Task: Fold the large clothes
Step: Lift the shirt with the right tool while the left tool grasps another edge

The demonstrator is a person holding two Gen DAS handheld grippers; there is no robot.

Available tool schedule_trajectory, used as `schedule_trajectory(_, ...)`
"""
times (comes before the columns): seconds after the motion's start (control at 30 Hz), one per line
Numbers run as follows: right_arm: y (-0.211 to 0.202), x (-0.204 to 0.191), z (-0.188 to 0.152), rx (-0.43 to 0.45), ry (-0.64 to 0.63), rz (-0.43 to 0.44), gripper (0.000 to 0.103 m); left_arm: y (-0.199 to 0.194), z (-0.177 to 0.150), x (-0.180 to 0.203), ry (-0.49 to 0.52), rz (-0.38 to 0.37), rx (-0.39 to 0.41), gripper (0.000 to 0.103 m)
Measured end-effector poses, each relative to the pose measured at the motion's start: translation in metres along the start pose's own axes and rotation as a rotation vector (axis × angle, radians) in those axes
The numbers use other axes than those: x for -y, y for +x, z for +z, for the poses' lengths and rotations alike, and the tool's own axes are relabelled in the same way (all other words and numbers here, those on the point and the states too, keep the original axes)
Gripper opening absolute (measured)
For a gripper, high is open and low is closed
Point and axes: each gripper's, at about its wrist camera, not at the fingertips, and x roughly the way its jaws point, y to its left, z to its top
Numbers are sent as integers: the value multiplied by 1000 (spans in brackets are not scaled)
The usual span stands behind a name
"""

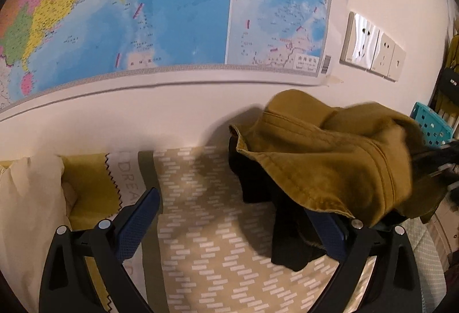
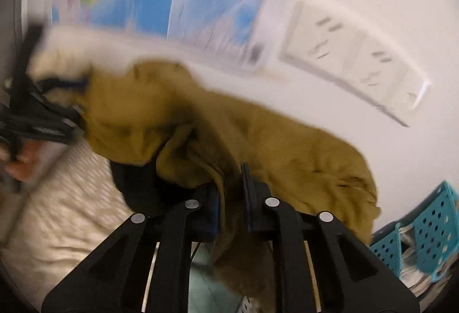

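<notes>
Left wrist view: the left gripper [image 1: 229, 215] is seen spread wide, nothing pressed; the mustard garment [image 1: 330, 158] is draped over its right finger above the patterned bed [image 1: 206, 226], below a wall map [image 1: 172, 5].

Right wrist view, blurred: the right gripper [image 2: 231, 195] is shown clenched on the garment's fold; a teal basket [image 2: 424, 229] is seen at right.

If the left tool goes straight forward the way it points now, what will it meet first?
Most likely the patterned bedcover, which fills the gap ahead of the open left tool. The mustard garment hangs to the right over one finger, so it may brush that too; depth is unclear.
</notes>
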Motion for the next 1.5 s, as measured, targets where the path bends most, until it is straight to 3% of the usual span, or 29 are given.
schedule_trajectory(0.07,-36,18,-1,51,63,31,8,1,4,-1,-9,-9,6,96)
schedule_trajectory(0.17,-51,33,-4,49,96,-16,10,0,12,-3,-32,-31,11,96)
schedule_trajectory(0.2,-49,36,-8,19,103,-25,22,0,14,-3,-38,-32,15,96)
schedule_trajectory(0.27,-45,28,-15,-7,94,-50,61,-2,15,-4,-33,-25,18,96)
schedule_trajectory(0.37,-49,-3,-16,58,6,-54,81,-1,17,-5,-28,-28,13,96)
schedule_trajectory(0.43,-46,-34,-9,108,-81,-12,81,-1,17,-6,-24,-28,10,96)
schedule_trajectory(0.57,-11,-93,2,103,-322,-92,83,-1,20,-6,-17,-23,16,96)
schedule_trajectory(0.63,16,-107,5,94,-422,-193,80,-1,21,-6,-15,-22,18,96)
schedule_trajectory(0.7,39,-110,8,68,-480,-245,66,-1,22,-6,-11,-24,18,96)
schedule_trajectory(0.77,51,-99,15,18,-463,-227,9,-1,22,-7,1,-30,21,96)
schedule_trajectory(0.87,25,-61,39,36,-298,-133,8,-5,23,-15,3,-71,39,96)
schedule_trajectory(0.93,-14,-23,57,109,-132,-53,8,-10,24,-23,-10,-105,65,96)
schedule_trajectory(1.07,-87,60,71,233,153,-10,8,-19,26,-25,7,-173,124,96)
schedule_trajectory(1.3,-143,120,66,292,330,2,8,-12,16,60,304,-257,184,96)
schedule_trajectory(1.4,-154,133,68,316,374,12,8,4,21,92,356,-281,189,96)
schedule_trajectory(1.5,-162,150,65,333,391,-1,8,17,35,107,334,-351,196,96)
